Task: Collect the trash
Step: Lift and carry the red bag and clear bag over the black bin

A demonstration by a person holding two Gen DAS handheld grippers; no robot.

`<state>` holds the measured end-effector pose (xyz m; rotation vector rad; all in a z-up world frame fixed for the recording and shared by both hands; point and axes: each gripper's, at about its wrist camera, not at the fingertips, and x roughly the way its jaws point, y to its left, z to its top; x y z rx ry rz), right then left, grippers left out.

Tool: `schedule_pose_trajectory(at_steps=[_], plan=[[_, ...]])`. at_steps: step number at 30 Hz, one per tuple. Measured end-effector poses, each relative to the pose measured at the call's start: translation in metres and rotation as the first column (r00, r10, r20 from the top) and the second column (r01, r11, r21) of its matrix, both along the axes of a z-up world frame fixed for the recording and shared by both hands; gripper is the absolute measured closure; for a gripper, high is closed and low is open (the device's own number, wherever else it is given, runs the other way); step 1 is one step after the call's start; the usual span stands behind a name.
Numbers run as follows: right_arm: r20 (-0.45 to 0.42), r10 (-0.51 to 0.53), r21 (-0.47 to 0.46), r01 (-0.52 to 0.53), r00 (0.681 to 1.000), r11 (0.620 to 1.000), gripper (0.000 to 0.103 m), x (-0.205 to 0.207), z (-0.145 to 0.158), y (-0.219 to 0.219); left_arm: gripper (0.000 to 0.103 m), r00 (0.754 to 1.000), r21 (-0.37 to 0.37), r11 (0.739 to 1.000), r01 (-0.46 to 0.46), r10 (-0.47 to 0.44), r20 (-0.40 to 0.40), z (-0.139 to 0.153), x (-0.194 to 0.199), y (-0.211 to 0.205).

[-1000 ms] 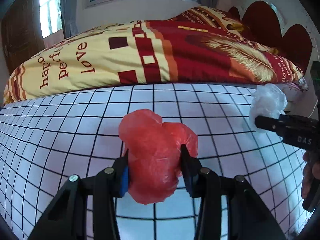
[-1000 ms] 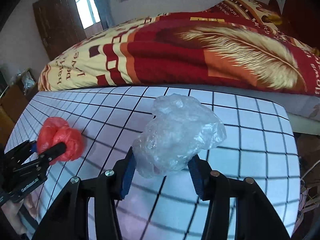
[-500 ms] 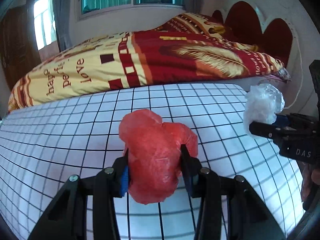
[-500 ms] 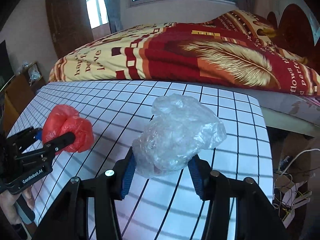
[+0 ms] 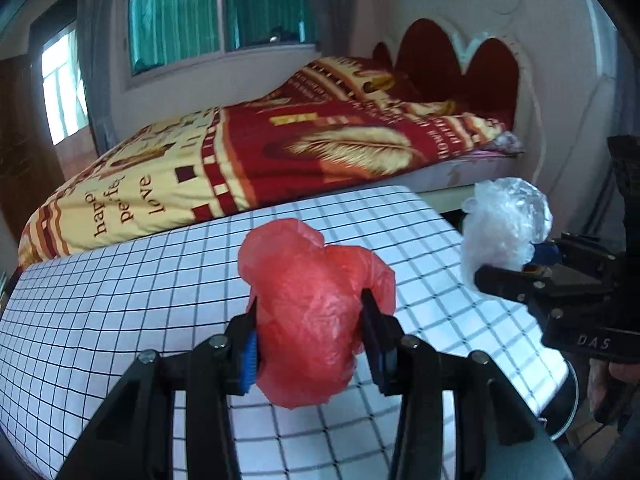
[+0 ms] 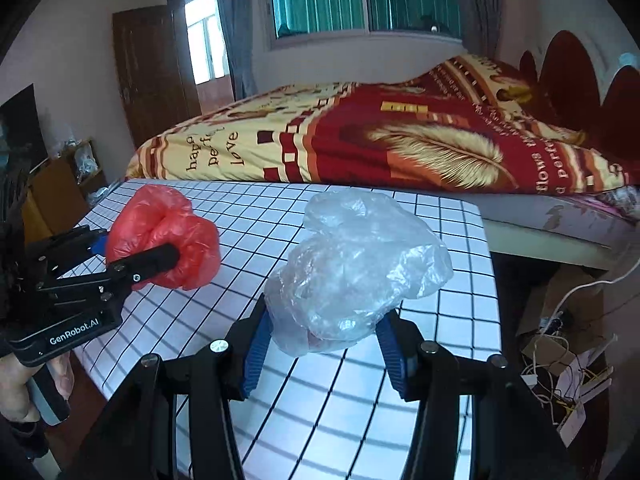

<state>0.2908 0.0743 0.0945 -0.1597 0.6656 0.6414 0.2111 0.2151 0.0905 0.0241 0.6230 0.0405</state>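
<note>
Crumpled red plastic bag clamped in left hand-held gripper, crinkly clear bag in right hand-held gripper

Both grippers matte black: left gripper and right gripper have angular linkage arms, silver screw heads at the pivots, ribbed blue finger pads, white "GenRobot.AI" lettering on the left body at lower left, "DAS" on the right body at right edge.
</note>
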Motion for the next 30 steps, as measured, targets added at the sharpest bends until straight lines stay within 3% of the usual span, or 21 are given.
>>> schedule_pose_trajectory(at_steps=[13,21,30], plan=[[0.07,-0.074,-0.01,0.075,0.995,0.997,0.051,-0.076,0.011,-0.073,0.059,0.988,-0.051,0.989,0.142,-0.138,0.069,0.012,-0.038,-0.075],[0.075,-0.193,-0.019,0.195,0.978,0.981,0.051,-0.105,0.0,-0.151,0.059,0.968,-0.102,0.963,0.248,-0.243,0.059,-0.005,-0.05,-0.134],[0.07,-0.321,-0.01,0.323,0.944,0.946,0.051,-0.138,-0.01,-0.231,0.059,0.946,-0.105,0.94,0.325,-0.322,0.047,-0.019,-0.065,-0.19]])
